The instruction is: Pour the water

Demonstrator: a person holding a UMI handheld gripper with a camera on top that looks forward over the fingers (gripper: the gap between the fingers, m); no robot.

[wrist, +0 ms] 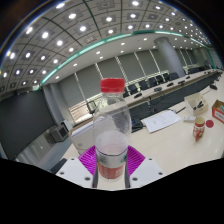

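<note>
We hold the bottle (pixel 112 125) upright, our jaws clenched on its lower body, raised above the surface (pixel 170 140) — red cap seemingly on. Judging so, carrying comes first — next, a receiving vessel, none seen near the bottle.

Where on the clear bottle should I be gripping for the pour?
Grip the bottle low on its straight clear body, below the red cap, from straight behind. It stands upright between the gripper fingers, so the pads meet its round sides squarely.
</note>
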